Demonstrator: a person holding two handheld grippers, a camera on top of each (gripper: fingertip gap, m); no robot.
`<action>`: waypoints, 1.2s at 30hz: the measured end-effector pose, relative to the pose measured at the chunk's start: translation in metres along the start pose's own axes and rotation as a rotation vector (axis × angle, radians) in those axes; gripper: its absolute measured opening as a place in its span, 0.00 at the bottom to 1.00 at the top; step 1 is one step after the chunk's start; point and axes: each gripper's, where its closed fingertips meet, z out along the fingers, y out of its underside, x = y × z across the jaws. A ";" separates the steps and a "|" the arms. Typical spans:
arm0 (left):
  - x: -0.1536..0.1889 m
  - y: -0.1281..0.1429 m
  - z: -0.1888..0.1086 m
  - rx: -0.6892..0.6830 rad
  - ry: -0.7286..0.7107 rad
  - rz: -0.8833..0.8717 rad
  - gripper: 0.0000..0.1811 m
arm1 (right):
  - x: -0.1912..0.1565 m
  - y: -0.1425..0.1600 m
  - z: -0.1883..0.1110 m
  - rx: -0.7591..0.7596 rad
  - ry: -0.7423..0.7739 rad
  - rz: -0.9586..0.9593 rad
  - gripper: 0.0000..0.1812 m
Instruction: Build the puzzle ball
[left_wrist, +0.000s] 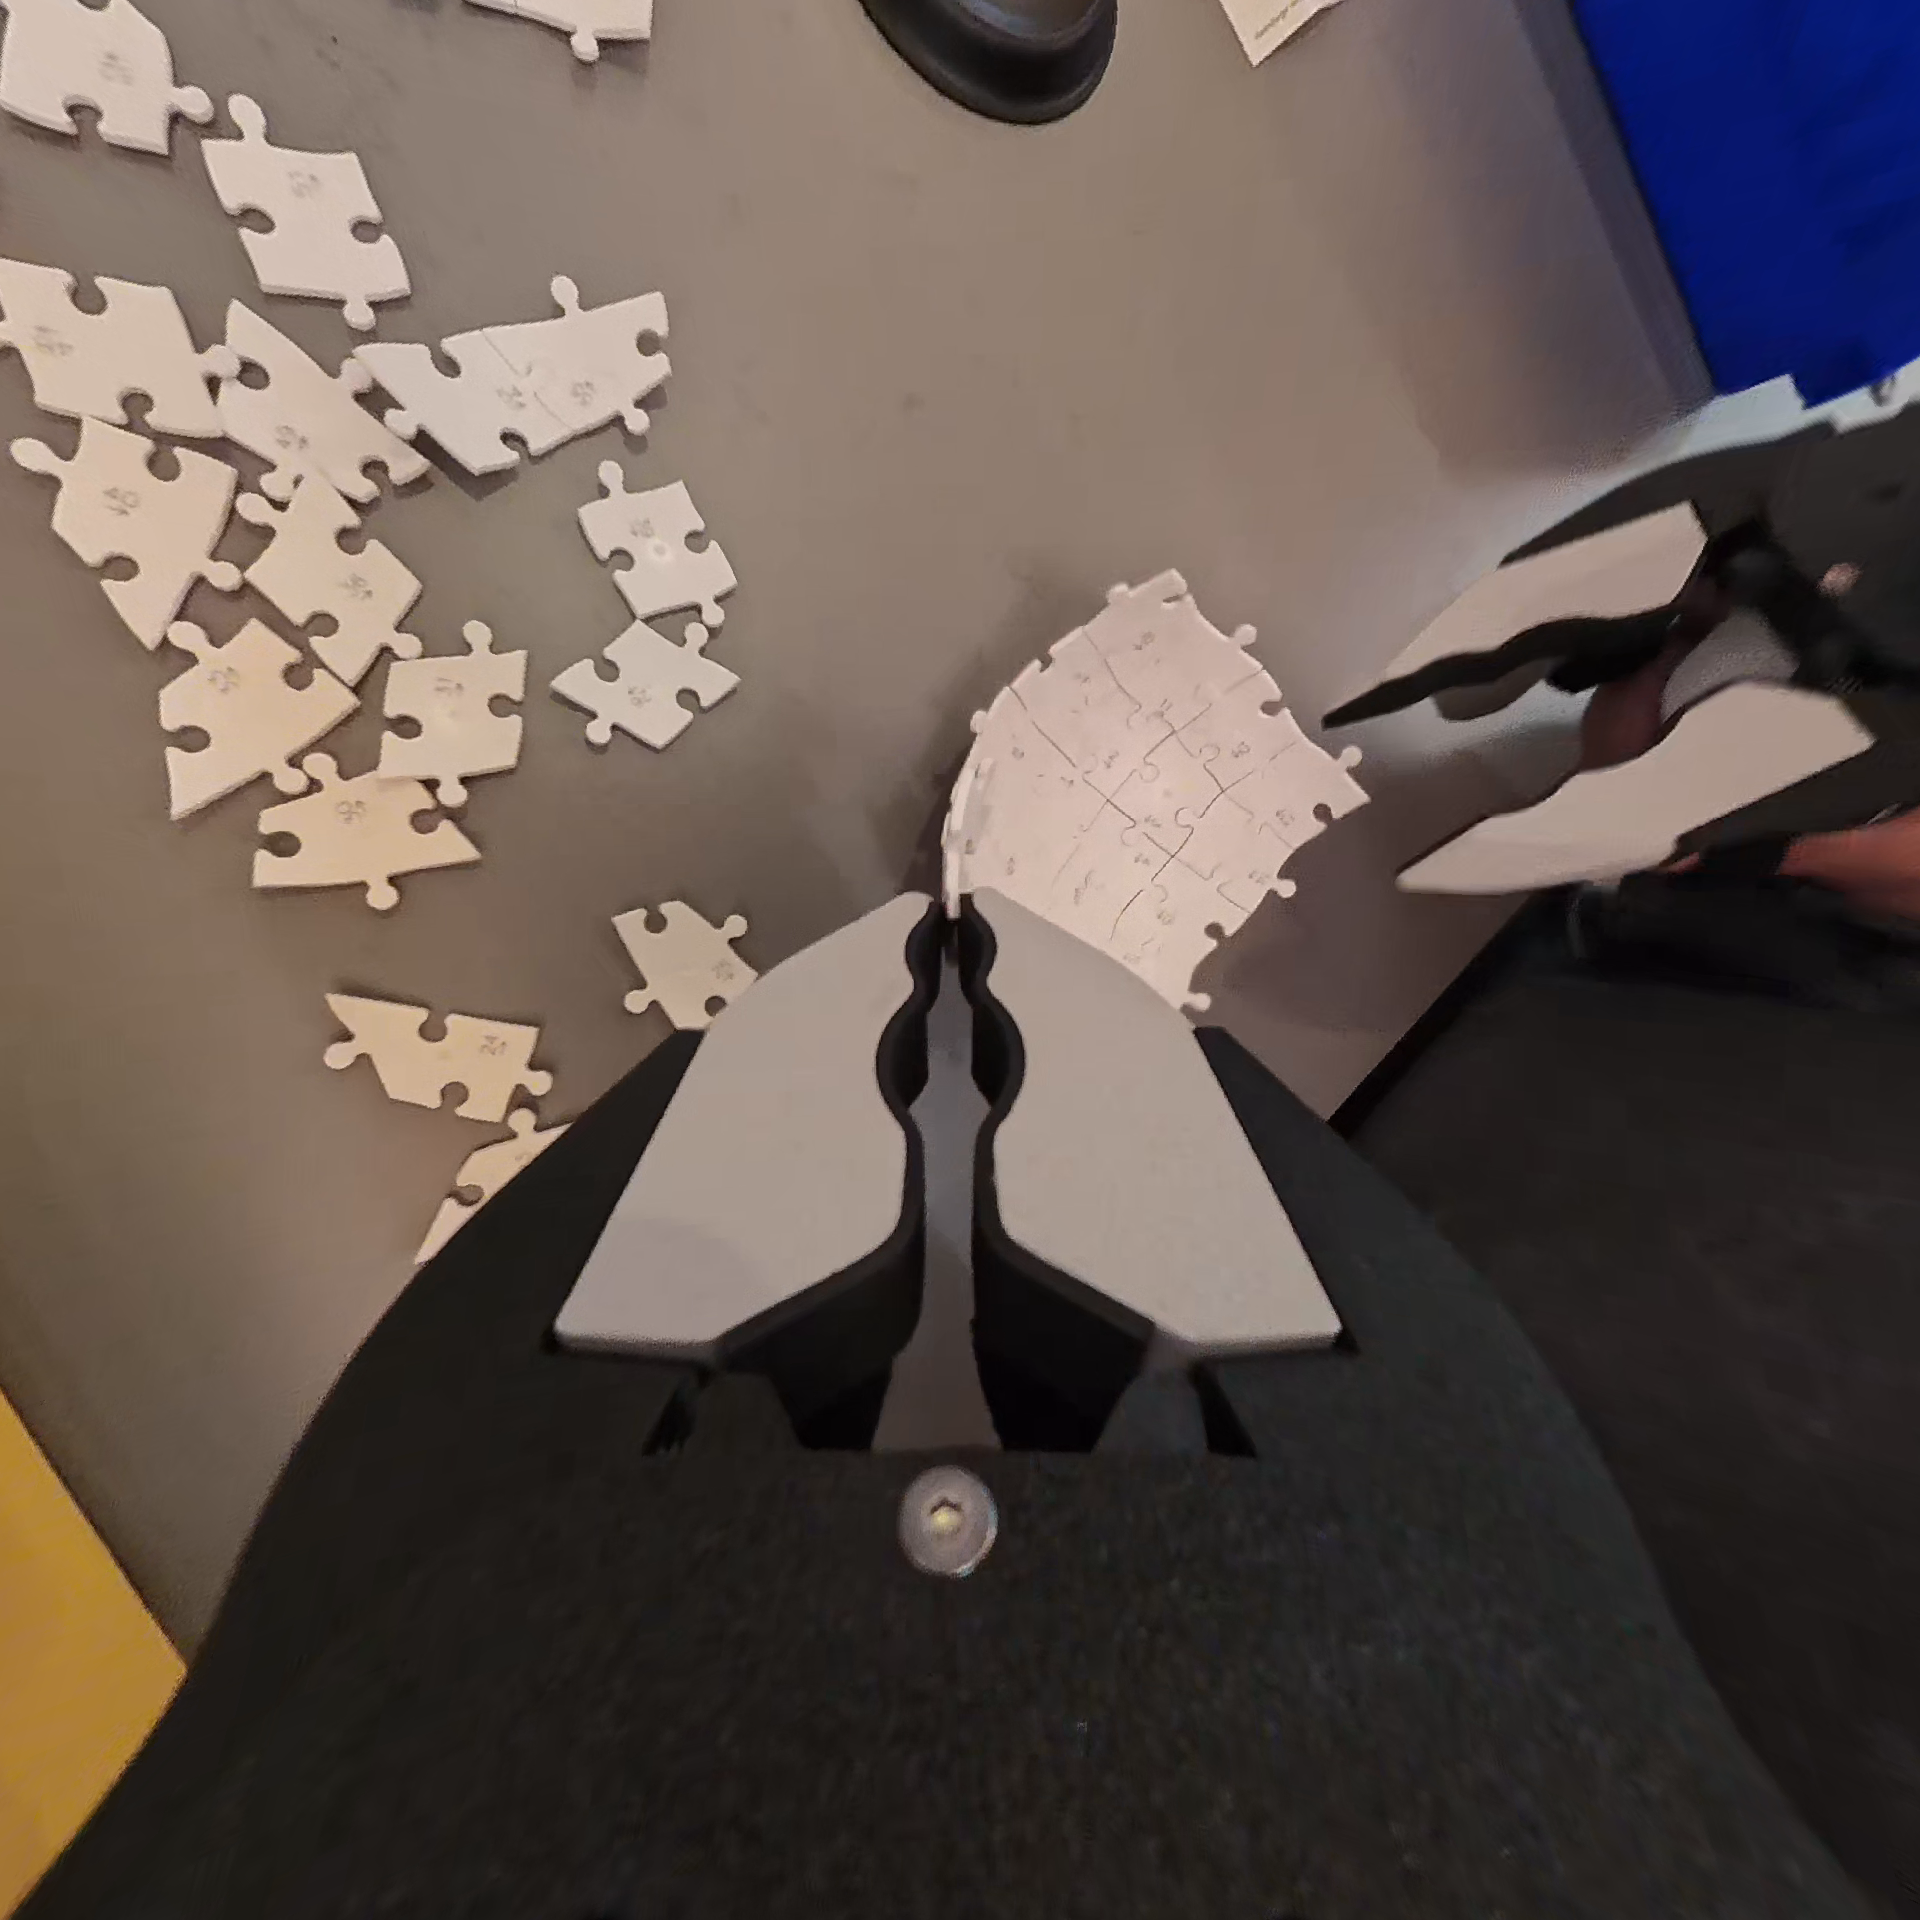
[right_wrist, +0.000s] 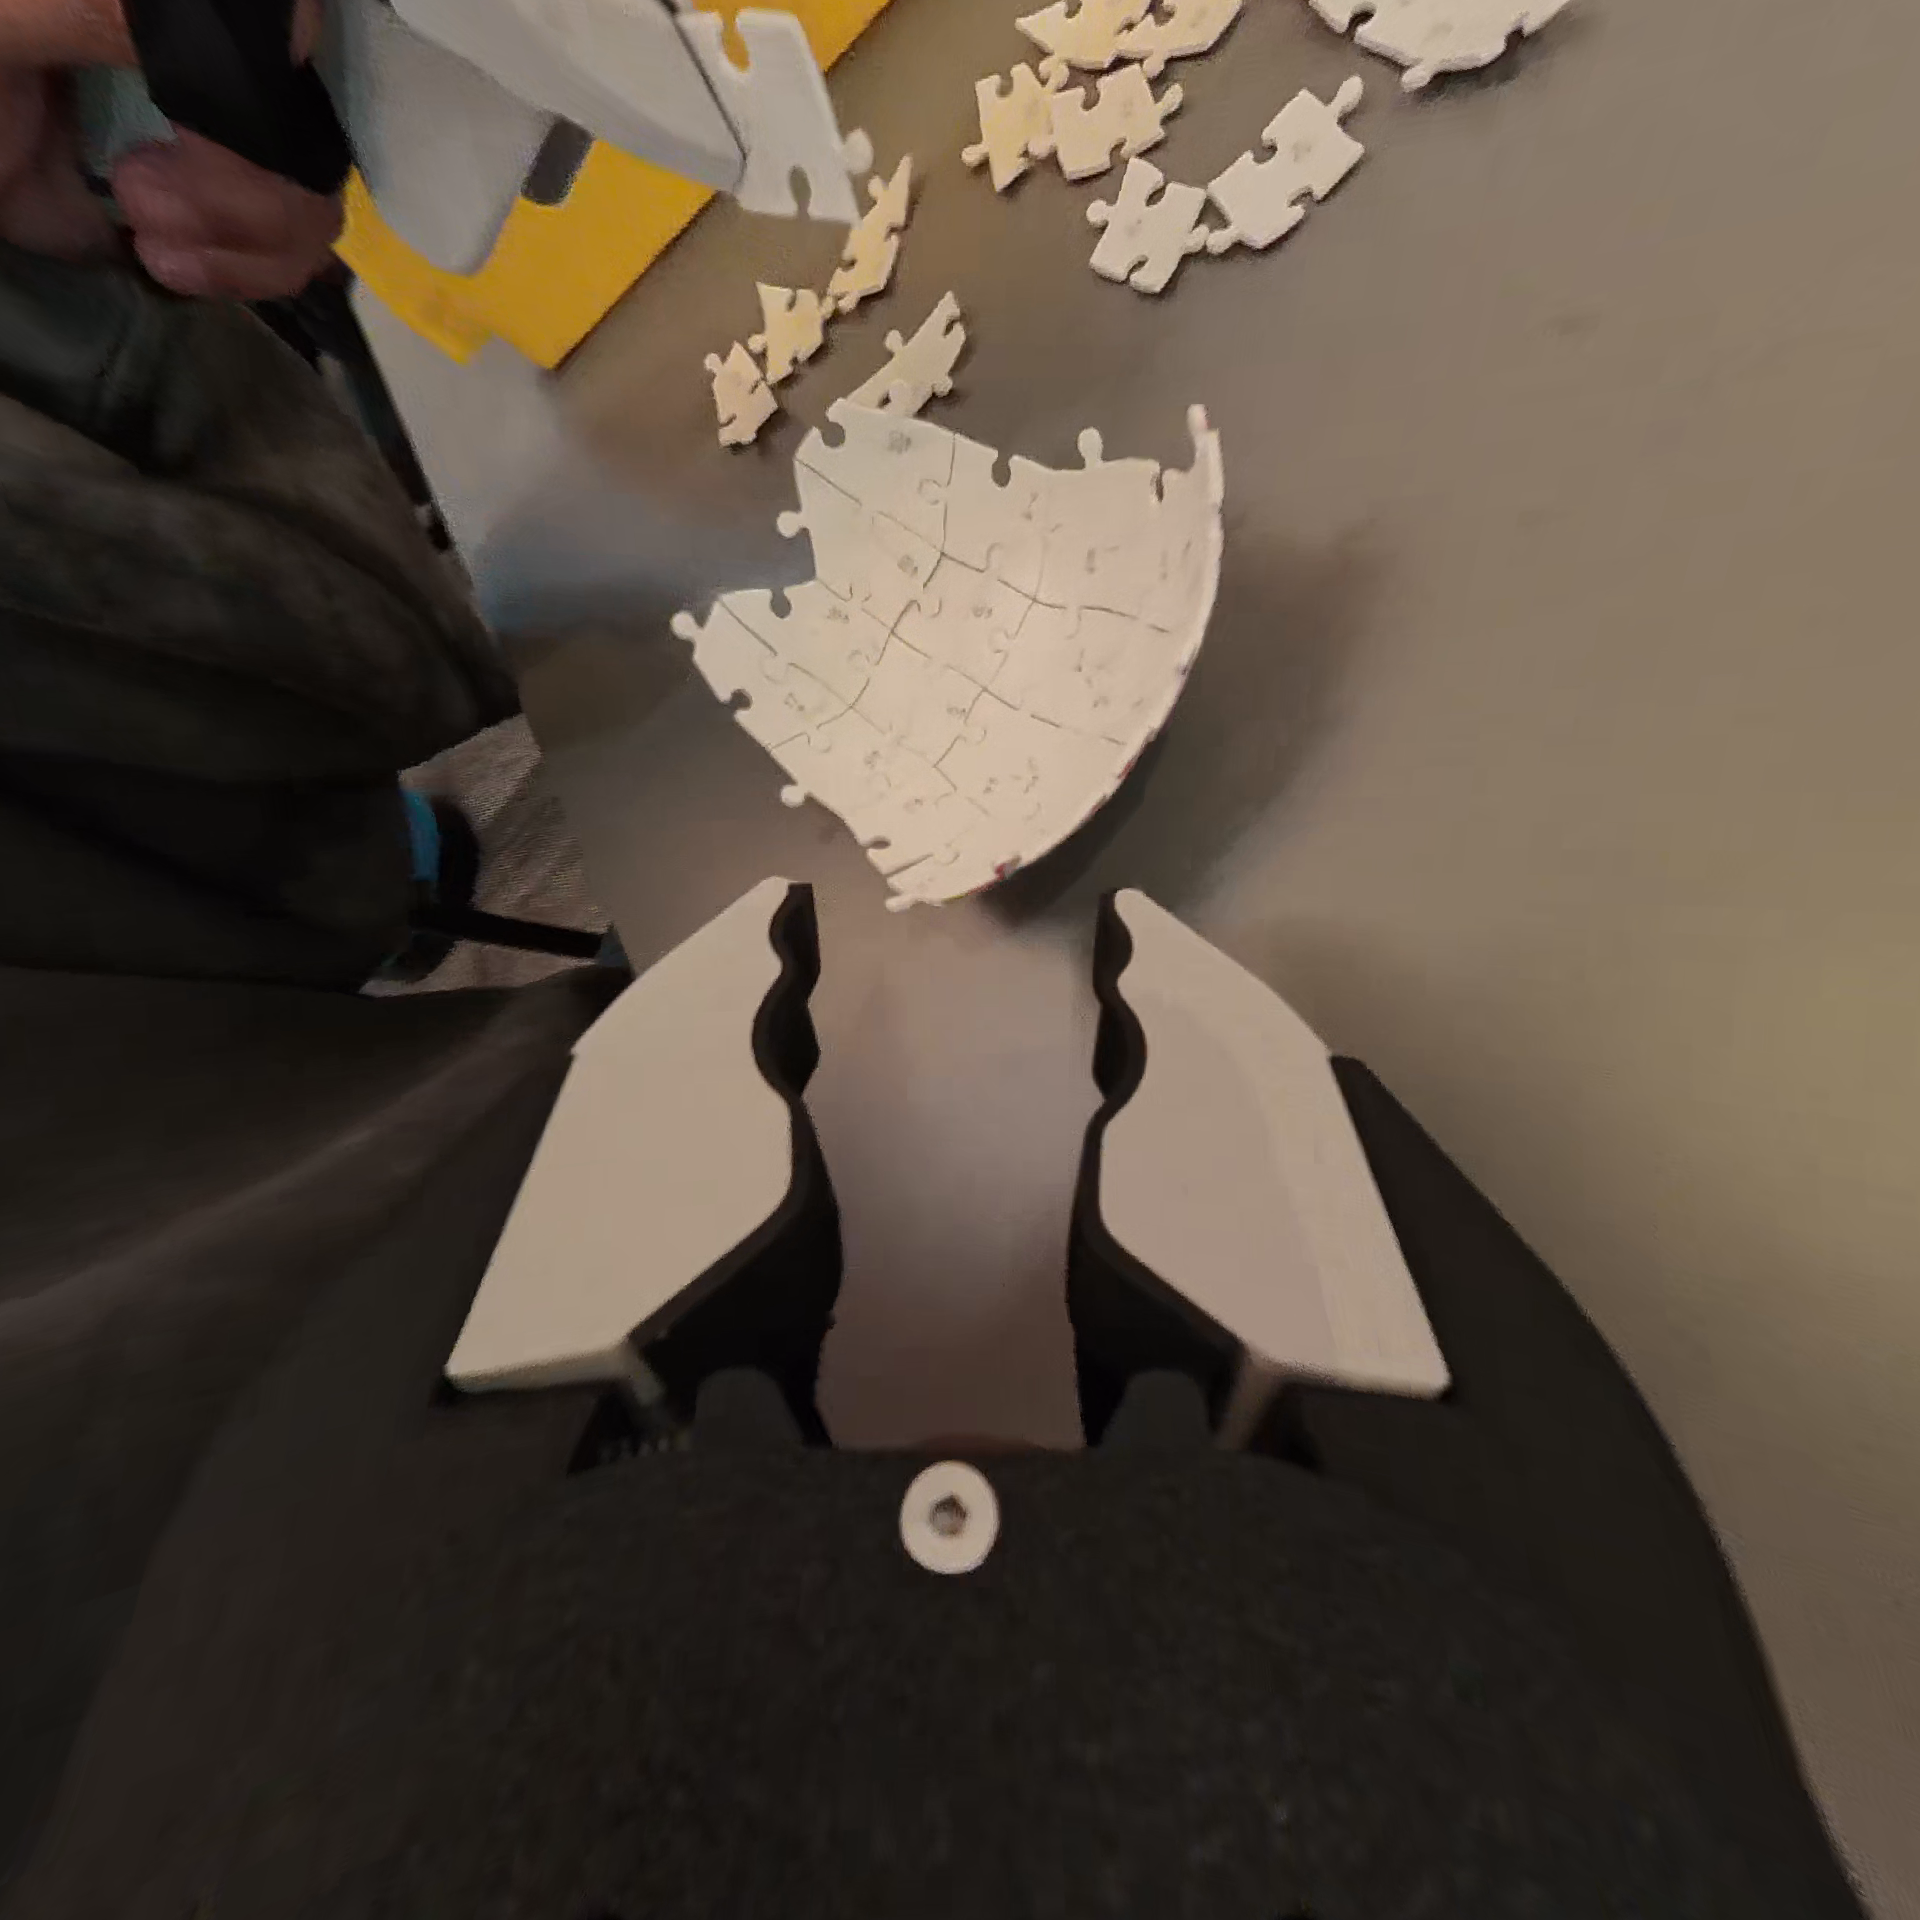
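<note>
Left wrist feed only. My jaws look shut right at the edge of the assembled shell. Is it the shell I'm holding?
Observer: No. The right wrist view shows the left gripper shut on a loose piece, held clear of the shell.
Operator: So where does the shell sit?
Observer: It rests on the grey table, with its hollow side turned toward the right gripper.
Operator: Anything in the right gripper?
Observer: Nothing. Its jaws are wide open, and the shell's near edge lies just ahead of its fingertips.
</note>
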 end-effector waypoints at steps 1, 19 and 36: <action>0.000 0.000 0.001 0.007 0.007 -0.007 0.01 | -0.002 0.001 0.007 0.010 0.031 -0.012 0.28; -0.002 0.050 0.001 0.157 0.092 -0.319 0.01 | 0.019 -0.018 0.014 0.150 0.328 -0.124 0.05; 0.030 0.074 0.017 0.305 0.280 -0.708 0.01 | 0.016 -0.032 0.007 0.177 0.541 -0.388 0.02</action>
